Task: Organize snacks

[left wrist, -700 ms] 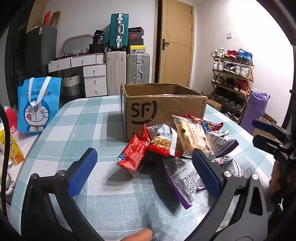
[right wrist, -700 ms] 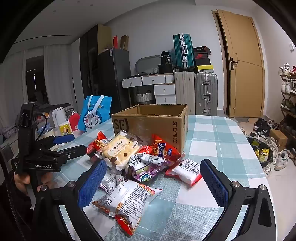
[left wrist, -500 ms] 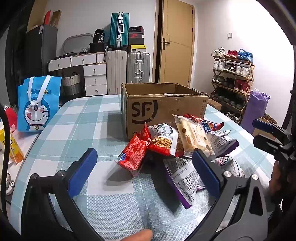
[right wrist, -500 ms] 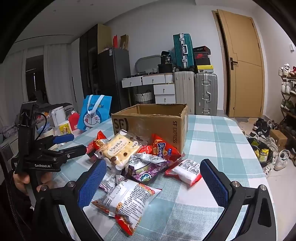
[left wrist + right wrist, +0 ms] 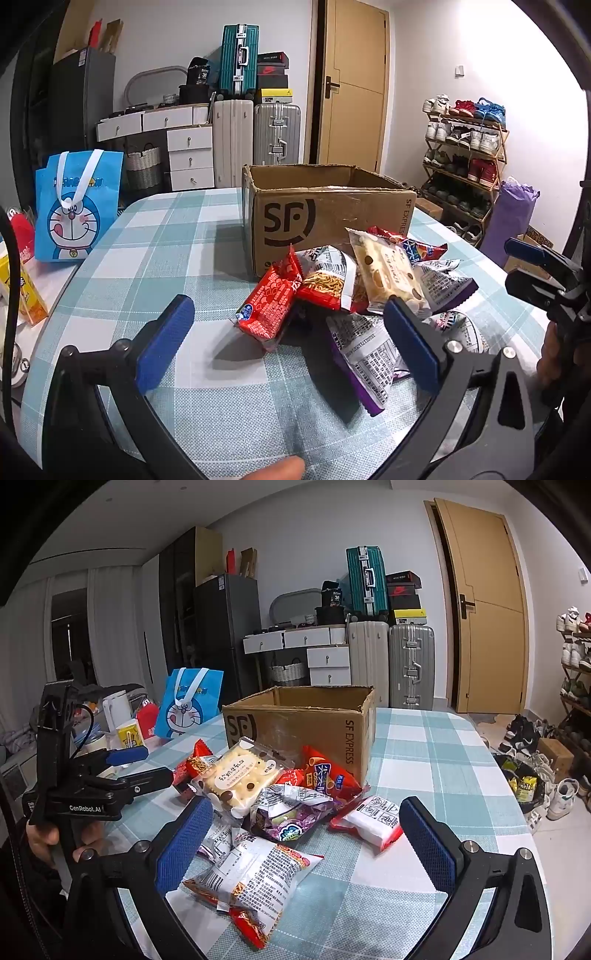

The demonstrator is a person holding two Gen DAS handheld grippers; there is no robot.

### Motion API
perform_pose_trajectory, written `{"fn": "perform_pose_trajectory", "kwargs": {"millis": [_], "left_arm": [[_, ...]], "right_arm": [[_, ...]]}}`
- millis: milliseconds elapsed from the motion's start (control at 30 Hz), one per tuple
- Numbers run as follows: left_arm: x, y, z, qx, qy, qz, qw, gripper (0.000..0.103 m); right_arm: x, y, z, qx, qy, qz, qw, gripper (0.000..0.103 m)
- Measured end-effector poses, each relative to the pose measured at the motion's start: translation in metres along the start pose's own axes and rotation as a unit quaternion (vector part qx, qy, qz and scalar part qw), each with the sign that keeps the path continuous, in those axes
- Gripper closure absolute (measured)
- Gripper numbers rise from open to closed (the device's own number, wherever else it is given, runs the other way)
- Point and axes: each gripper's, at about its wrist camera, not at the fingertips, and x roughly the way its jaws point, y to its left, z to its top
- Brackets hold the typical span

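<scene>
Surface: checked teal tablecloth is carrying everything.
Snacks: crinkly packets are lying heaped against the cardboard box.
Left gripper: hovering before the heap, jaws apart.
Right gripper: hovering, spread wide.

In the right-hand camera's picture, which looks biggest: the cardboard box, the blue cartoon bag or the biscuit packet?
1. cardboard box, clearly largest.
2 and 3. blue cartoon bag and biscuit packet look alike in size; the packet lies nearer the camera, so their order is unsure.
</scene>
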Motion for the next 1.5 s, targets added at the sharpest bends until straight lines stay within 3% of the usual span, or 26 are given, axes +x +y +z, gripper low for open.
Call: {"fn": "perform_pose_trajectory", "kwargs": {"millis": [1500], "left_arm": [[0.0037,0.0003,-0.003,-0.001,0.002,0.0,1.0,0.001]], "right_arm": [[0.0047,0.0001,-0.0038,0.001,0.006,-0.003,1.0,0.0]]}}
